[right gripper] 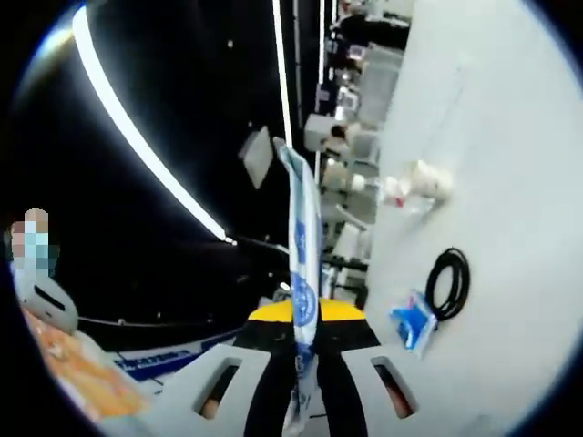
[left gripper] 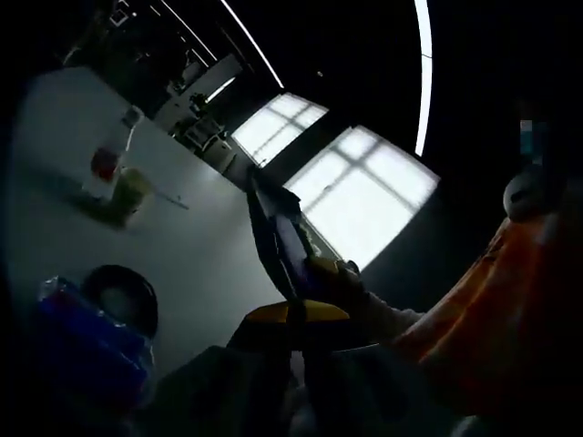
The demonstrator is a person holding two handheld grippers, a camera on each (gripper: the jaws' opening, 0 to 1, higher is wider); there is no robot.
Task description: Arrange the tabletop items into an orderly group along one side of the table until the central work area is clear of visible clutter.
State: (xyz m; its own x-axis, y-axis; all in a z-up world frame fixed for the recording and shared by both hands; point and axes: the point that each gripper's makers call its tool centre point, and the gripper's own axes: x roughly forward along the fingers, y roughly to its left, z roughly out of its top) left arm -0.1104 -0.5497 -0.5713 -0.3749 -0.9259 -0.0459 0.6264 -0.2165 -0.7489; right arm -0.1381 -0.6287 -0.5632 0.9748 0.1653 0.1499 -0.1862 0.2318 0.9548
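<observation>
a pale grey, smooth-topped table [left gripper: 196,241] carries everything here; in the right gripper view it runs up the right side of the picture [right gripper: 510,137]. on it, in the left gripper view, a coiled loop of black cable [left gripper: 121,293] lies flat, and a blue plastic packet [left gripper: 86,332] rests just beside it, touching or overlapping the loop's edge. the same black coil [right gripper: 450,284] and blue packet [right gripper: 414,320] lie together in the right gripper view. well apart from them stands a small cluster: a clear plastic bottle with a red label [left gripper: 111,159] and a yellow-green container [left gripper: 132,189] just beside it. in the right gripper view the clear bottle [right gripper: 414,187] is blurred, and whether it stands or lies cannot be told.
</observation>
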